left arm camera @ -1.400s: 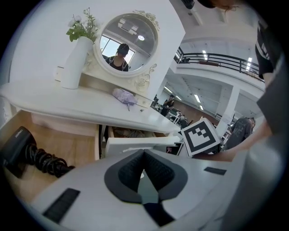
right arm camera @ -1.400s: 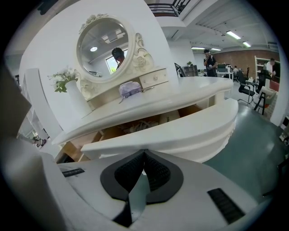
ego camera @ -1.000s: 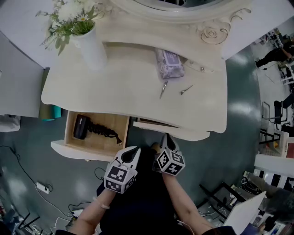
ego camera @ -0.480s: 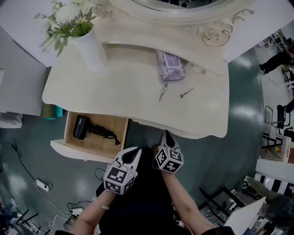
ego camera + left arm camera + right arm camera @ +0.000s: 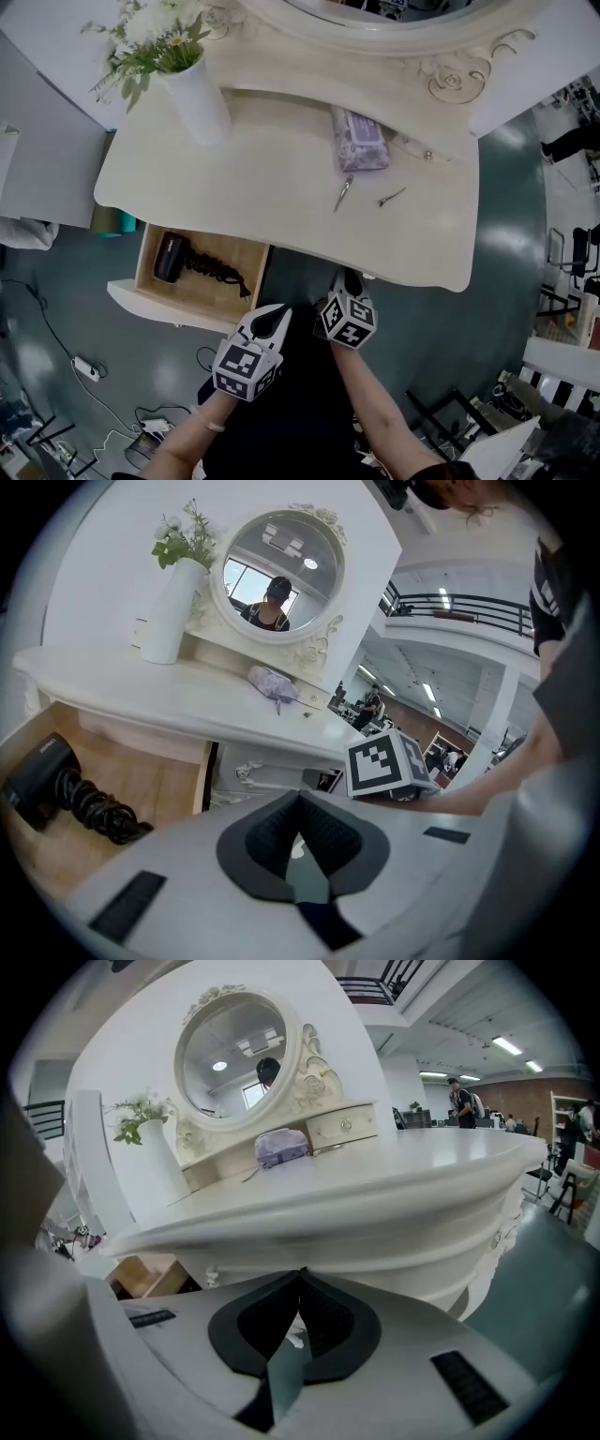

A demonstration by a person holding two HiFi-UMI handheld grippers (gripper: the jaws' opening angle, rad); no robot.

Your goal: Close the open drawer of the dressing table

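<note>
Filling most of the head view, the white surface (image 5: pixel 281 187) is seen from above. A round mirror (image 5: pixel 277 574) is set at its back. The drawer (image 5: pixel 159 307) on the left side is pulled out, and its wood floor can be seen. A white vase (image 5: pixel 199 101) of flowers is stood on the back left corner. The left tool (image 5: pixel 275 312) is held near the drawer's front, shut tight with nothing in it. The right tool (image 5: pixel 350 278) is held by the surface's front edge, also shut tight and empty. A black dryer (image 5: pixel 171 258) with a curly cord is laid in the drawer. A purple pouch (image 5: pixel 361 141) is laid near the mirror.
</note>
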